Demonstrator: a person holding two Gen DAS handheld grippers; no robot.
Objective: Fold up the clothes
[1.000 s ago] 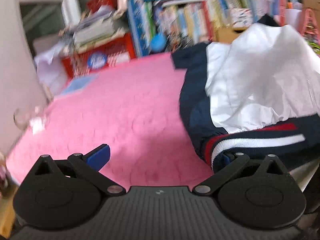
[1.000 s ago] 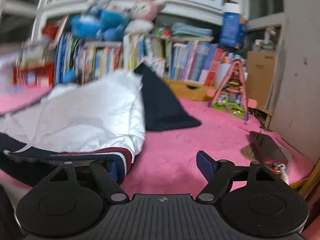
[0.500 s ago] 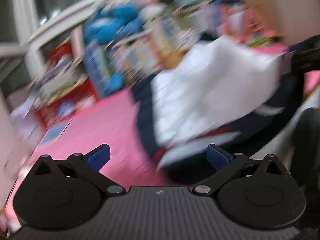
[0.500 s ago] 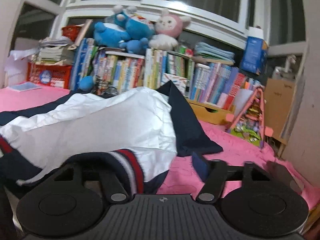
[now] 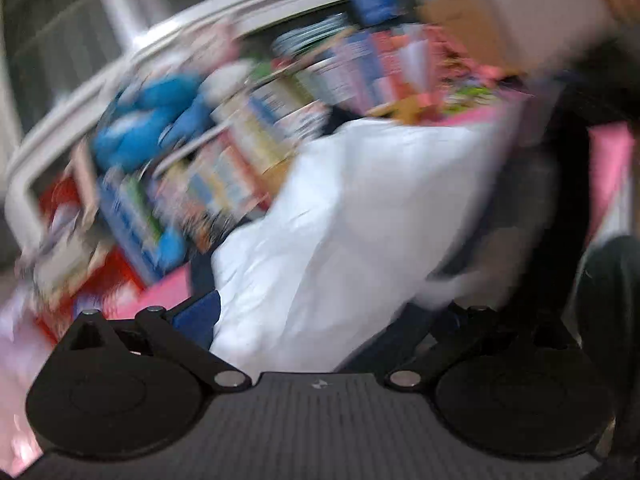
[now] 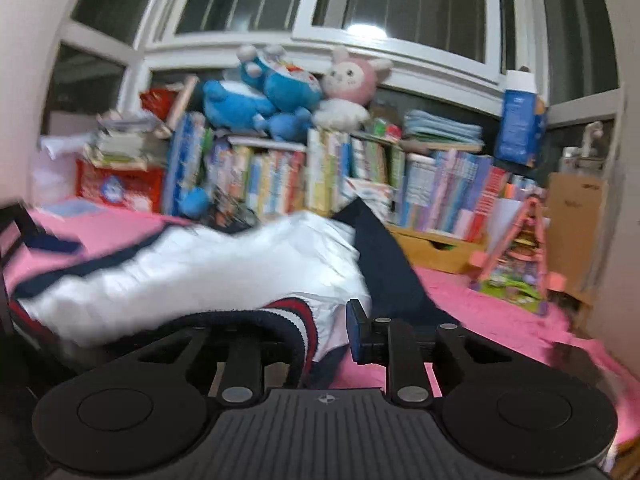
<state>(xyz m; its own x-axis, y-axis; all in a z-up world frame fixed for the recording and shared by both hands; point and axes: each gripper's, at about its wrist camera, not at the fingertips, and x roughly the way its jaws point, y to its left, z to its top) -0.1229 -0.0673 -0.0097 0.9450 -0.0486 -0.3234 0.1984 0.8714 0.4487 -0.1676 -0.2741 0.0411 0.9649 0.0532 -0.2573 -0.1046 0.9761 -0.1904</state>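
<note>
A navy jacket [image 6: 192, 280], white lining outward, is clamped at its striped hem [image 6: 296, 316] by the right gripper [image 6: 320, 332], seemingly for folding; the left gripper's [image 5: 320, 316] hold cannot be told through blur.

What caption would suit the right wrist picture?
Right gripper clamps the jacket's striped hem above the pink bed.

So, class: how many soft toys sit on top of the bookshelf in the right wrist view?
3: two blue toys lie at the left and a pink rabbit sits right of them. Others may be hidden.
</note>
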